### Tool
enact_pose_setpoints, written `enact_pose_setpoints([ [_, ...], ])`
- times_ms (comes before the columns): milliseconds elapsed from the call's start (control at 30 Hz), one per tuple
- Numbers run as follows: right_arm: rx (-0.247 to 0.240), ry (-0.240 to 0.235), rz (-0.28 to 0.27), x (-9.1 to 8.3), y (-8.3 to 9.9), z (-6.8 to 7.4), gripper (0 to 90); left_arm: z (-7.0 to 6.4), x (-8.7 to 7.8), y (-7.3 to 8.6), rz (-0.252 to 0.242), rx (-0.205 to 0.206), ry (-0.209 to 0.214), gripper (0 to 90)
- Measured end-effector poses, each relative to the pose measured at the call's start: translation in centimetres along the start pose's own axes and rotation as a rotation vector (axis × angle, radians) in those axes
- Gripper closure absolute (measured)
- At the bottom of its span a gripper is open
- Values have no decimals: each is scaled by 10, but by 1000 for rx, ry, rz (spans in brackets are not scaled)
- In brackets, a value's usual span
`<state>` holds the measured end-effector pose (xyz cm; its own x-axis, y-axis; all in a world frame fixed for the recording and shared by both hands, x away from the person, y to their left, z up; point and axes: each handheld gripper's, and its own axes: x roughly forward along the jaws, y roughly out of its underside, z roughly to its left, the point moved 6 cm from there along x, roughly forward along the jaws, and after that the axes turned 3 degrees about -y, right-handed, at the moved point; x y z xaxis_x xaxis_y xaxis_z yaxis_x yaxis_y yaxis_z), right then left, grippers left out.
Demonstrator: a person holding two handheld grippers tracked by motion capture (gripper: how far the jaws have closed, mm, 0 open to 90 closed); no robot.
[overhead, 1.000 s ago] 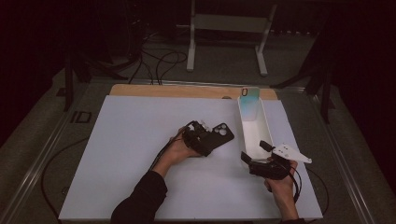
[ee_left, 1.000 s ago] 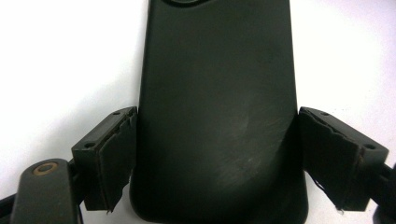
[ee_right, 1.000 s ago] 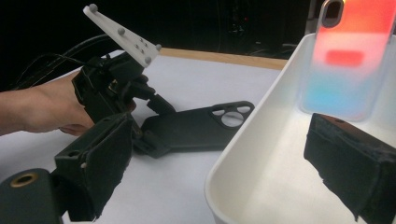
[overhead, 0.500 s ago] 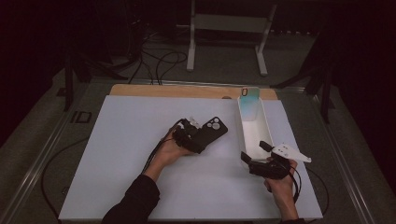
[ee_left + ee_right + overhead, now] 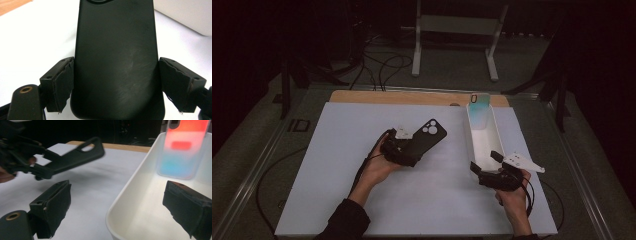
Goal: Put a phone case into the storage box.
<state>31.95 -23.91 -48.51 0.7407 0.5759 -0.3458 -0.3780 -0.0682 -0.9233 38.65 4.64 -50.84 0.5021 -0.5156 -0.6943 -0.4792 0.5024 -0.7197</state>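
Observation:
A black phone case [image 5: 428, 135] with a round camera cut-out is held above the white mat, and my left gripper [image 5: 412, 149] is shut on its near end. In the left gripper view the case [image 5: 116, 50] sits squeezed between both pads [image 5: 61, 82]. My right gripper [image 5: 485, 161] stands open at the near end of a long white tray [image 5: 496, 137], its jaws straddling the tray's left rim [image 5: 125, 197]. A translucent phone case [image 5: 183, 147] tinted red to blue leans upright at the tray's far end [image 5: 478, 106]. From the right gripper view the black case [image 5: 75, 157] hovers over its shadow.
The white mat [image 5: 337, 165] covers most of the table, with a wooden strip [image 5: 397, 97] along the far edge. A white metal stand [image 5: 457, 30] and cables [image 5: 377, 65] lie on the floor beyond. Cables also trail at the table's left and right sides.
My left gripper has drifted left, away from the tray, carrying the black case with it. The right gripper has stayed put, open.

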Motion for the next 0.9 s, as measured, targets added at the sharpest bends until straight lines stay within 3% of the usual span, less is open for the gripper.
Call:
enact_pose_setpoints([
  [333, 22, 0, 2, 0, -16, -4, 79, 3, -32, 21, -75, -11, -41, 170],
  [500, 58, -57, -24, 6, -33, -1, 79, 3, -44, 28, -106, -15, -56, 170],
  [900, 53, -96, -28, 16, -53, 5, 79, -4, -62, 37, -152, 9, -75, 169],
])
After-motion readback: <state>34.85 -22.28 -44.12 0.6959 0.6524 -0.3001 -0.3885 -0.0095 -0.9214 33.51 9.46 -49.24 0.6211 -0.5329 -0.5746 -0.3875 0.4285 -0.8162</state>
